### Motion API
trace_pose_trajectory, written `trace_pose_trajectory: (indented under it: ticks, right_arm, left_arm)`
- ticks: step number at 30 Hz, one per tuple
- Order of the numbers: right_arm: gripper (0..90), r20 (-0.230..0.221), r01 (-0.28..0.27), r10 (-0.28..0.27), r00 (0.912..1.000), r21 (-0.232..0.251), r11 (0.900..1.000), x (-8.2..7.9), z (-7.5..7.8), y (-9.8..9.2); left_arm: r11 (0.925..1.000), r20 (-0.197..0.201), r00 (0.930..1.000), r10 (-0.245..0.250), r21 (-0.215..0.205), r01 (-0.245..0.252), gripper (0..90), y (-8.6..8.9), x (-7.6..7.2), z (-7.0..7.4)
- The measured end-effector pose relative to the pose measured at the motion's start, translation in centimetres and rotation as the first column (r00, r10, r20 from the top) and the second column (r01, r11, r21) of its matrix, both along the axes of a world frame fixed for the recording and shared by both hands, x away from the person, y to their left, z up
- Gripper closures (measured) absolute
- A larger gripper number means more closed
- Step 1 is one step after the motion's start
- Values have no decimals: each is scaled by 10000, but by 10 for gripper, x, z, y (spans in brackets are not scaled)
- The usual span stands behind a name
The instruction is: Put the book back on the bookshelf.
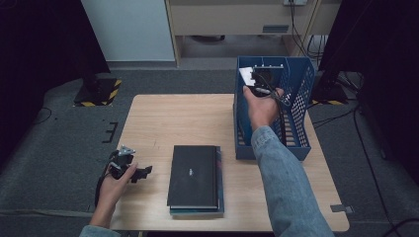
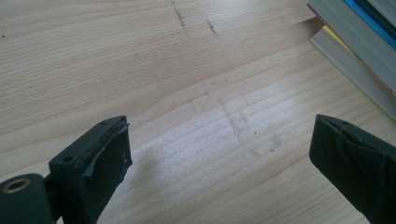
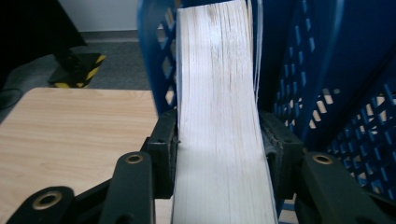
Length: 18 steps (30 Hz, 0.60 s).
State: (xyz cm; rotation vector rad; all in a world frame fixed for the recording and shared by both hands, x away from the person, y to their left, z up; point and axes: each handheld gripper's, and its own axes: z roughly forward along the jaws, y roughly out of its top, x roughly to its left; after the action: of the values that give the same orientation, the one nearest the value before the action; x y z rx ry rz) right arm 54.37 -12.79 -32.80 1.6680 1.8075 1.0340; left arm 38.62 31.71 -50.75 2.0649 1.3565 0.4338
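Observation:
A thick book (image 3: 217, 93) with its white page edges facing me stands upright between the jaws of my right gripper (image 3: 219, 144), and both pads press on its covers. In the high view the right gripper (image 1: 258, 83) holds this book (image 1: 245, 75) inside the blue mesh basket (image 1: 302, 144), near the basket's left wall. My left gripper (image 1: 142, 172) rests low at the table's front left, open, with nothing between its jaws (image 2: 219, 158). A stack of books (image 1: 193, 175) with a black cover on top lies flat at the front middle; its page edges (image 2: 355, 51) are off to the side of the left gripper.
The blue basket's perforated walls (image 3: 327, 70) close in around the held book. The wooden table (image 1: 173, 118) has bare surface between the stack and the basket. A yellow-and-black striped stand base (image 1: 99, 94) sits on the floor beyond the table's far left.

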Motion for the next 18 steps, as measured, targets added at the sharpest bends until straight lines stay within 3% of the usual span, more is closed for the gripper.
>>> trace_pose_trajectory:
  ticks: [9, 18]
  right_arm:
    - [440, -480, -901, 935, 9945, 673, 9937, -21, 12, -13]
    - [489, -602, -1494, 1557, 9860, 985, 9839, -32, 14, -15]
  left_arm:
    - [10000, 26, 10000, 11, 27, -11, 50, -1, 0, -1]
    - [9999, -14, 10000, 43, 108, -43, 50, -1, 1, -1]
